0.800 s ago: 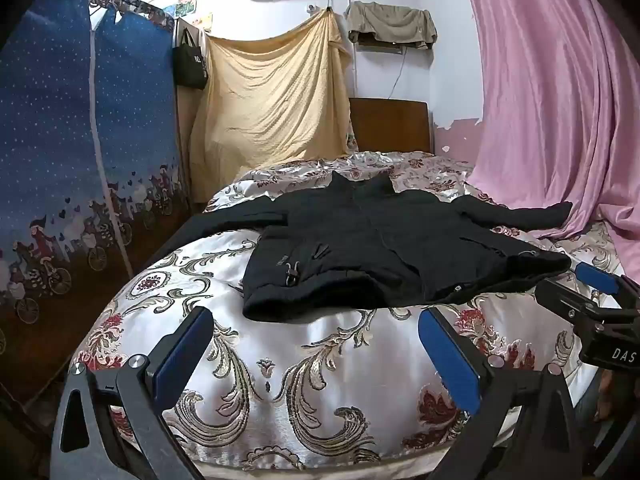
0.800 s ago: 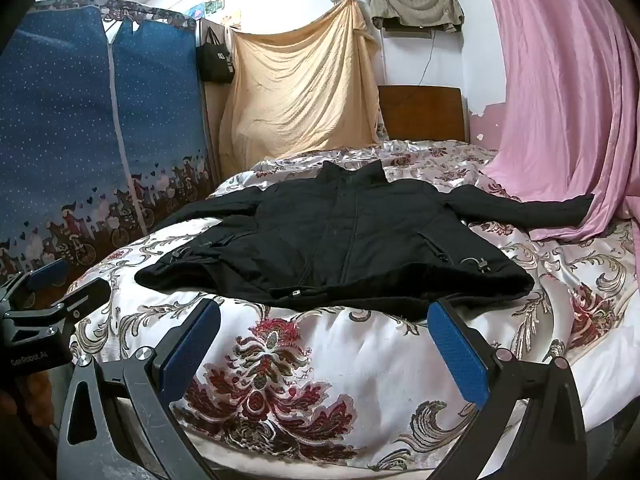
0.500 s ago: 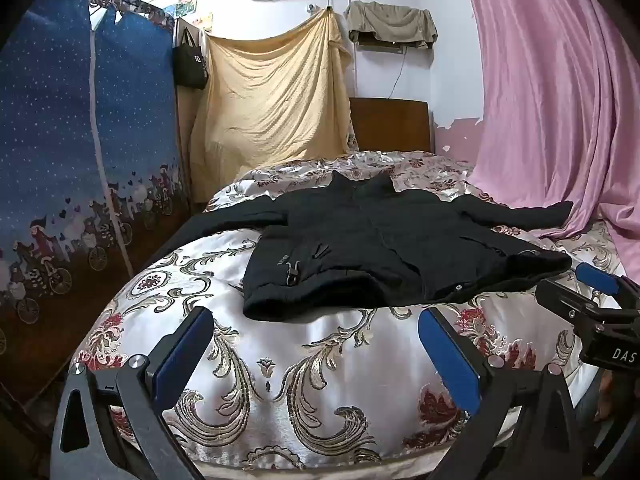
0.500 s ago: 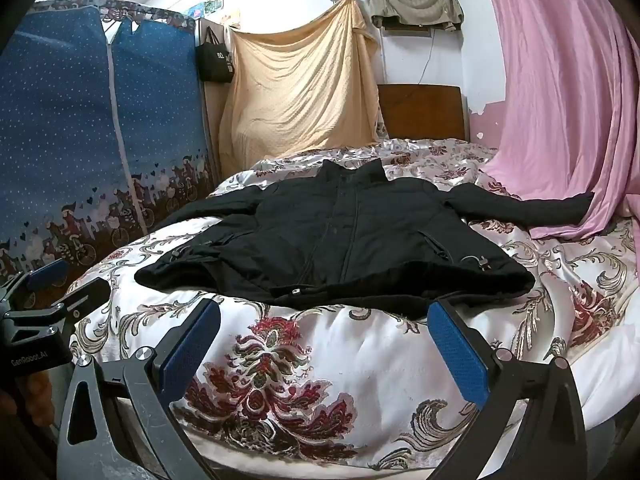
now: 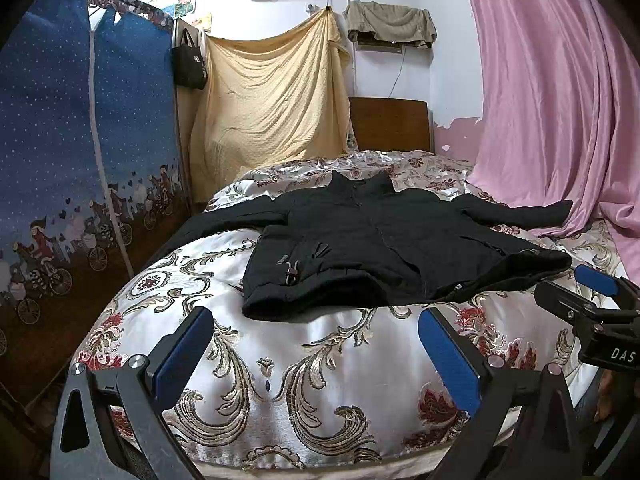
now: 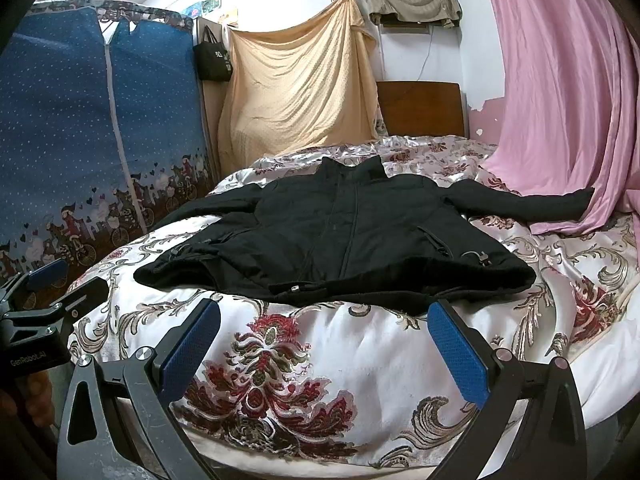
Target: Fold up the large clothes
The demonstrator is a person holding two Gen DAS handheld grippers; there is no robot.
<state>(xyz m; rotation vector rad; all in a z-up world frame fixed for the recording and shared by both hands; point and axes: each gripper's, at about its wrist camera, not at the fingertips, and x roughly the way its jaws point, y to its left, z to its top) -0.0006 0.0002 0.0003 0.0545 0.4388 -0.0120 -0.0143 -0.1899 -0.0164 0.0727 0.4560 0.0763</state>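
Observation:
A large black jacket (image 5: 380, 244) lies flat and face up on the bed, collar away from me, both sleeves spread out to the sides; it also shows in the right wrist view (image 6: 344, 236). My left gripper (image 5: 316, 344) is open and empty, held above the foot of the bed a short way before the jacket's hem. My right gripper (image 6: 324, 332) is open and empty, also just short of the hem. Each gripper shows at the edge of the other's view, the right one (image 5: 592, 292) and the left one (image 6: 52, 284).
The bed has a floral satin cover (image 5: 280, 368). A blue fabric wardrobe (image 5: 80, 160) stands at the left, a pink curtain (image 5: 560, 120) hangs at the right and touches the bed, and a wooden headboard (image 5: 390, 124) and yellow cloth (image 5: 268, 100) are behind.

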